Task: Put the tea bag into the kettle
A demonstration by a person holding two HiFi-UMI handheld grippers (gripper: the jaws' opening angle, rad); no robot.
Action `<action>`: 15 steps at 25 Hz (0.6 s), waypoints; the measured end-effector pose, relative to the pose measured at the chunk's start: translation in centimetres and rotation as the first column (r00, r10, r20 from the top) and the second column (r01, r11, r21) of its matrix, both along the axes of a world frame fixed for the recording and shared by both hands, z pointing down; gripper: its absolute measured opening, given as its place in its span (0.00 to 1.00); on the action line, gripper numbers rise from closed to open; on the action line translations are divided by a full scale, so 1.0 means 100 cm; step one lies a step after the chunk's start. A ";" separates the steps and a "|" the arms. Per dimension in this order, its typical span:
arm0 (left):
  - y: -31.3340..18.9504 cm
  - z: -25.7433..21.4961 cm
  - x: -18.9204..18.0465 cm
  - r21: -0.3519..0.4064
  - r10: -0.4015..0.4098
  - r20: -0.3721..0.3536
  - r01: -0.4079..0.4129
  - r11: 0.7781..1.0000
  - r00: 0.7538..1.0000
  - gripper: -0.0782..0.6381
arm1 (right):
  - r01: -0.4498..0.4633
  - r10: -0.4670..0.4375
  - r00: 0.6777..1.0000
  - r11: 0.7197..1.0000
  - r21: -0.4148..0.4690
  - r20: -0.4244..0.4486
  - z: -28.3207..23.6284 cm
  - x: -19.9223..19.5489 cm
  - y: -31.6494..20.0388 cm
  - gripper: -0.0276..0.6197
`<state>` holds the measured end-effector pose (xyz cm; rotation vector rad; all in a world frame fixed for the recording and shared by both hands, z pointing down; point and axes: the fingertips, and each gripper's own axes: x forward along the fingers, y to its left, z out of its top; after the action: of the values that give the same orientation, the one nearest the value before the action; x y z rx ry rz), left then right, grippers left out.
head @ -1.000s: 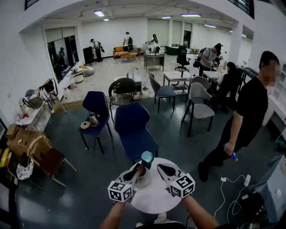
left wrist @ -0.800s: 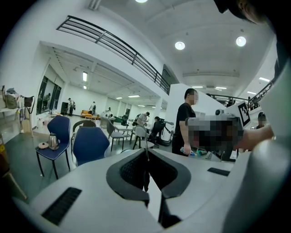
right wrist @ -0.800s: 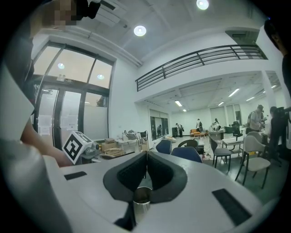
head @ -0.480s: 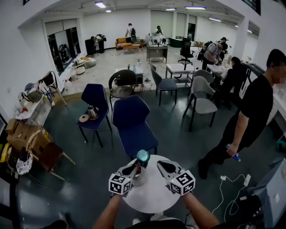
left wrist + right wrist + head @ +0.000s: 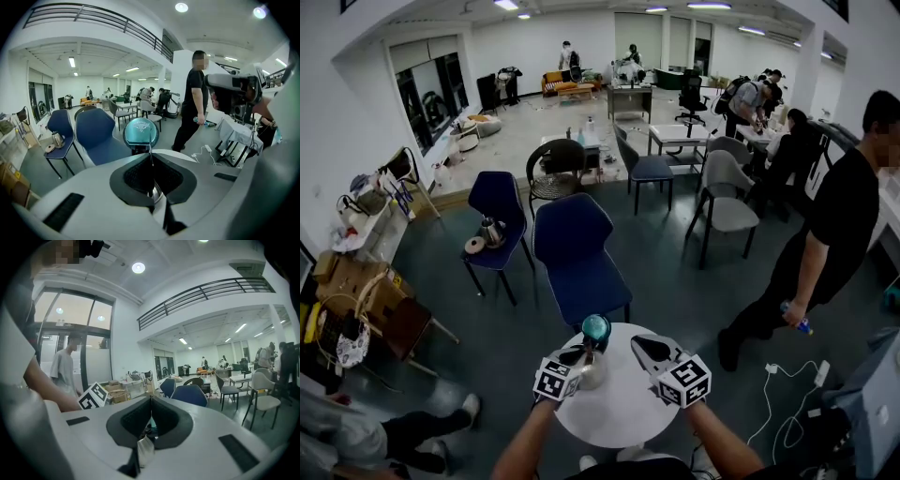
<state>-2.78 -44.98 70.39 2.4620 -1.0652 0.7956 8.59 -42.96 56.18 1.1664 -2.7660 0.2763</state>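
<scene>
On the small round white table [image 5: 623,417] stands a metal kettle [image 5: 589,368], its teal lid [image 5: 595,327] raised behind it. My left gripper [image 5: 581,356] hovers right over the kettle. In the left gripper view the jaws [image 5: 150,160] are shut on a thin pale string [image 5: 150,145] that runs toward the lid [image 5: 140,133], with shiny kettle metal [image 5: 157,193] below. My right gripper [image 5: 639,345] sits to the kettle's right, apart from it. Its jaws [image 5: 151,404] are shut, and a pale crinkled tea bag [image 5: 145,449] hangs under them.
A blue chair [image 5: 577,253] stands just beyond the table. A person in black [image 5: 830,225] stands at the right, with a white cable [image 5: 787,384] on the floor nearby. Someone's legs [image 5: 394,436] lie at the lower left. Another kettle [image 5: 490,230] rests on a farther chair.
The head view has shifted slightly. A person's legs have come into view at the lower left. Both grippers stay almost where they were by the kettle.
</scene>
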 end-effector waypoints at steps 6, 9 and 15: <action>-0.011 0.029 0.001 -0.038 0.028 0.109 -0.024 0.999 0.994 0.14 | 0.003 -0.003 1.000 1.000 -0.023 0.006 0.012 0.006 -0.012 0.07; -0.017 0.046 -0.004 -0.051 0.034 0.144 -0.027 0.998 0.989 0.14 | 0.003 -0.003 1.000 0.999 -0.037 0.006 0.020 0.006 -0.017 0.07; -0.028 0.066 -0.018 -0.068 0.073 0.259 -0.057 0.996 0.963 0.14 | 0.002 -0.002 1.000 0.998 -0.064 0.007 0.030 0.002 -0.030 0.07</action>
<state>-4.59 -47.82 76.98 2.3998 -1.0336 1.1821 8.81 -46.00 59.15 1.1495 -2.7419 0.3668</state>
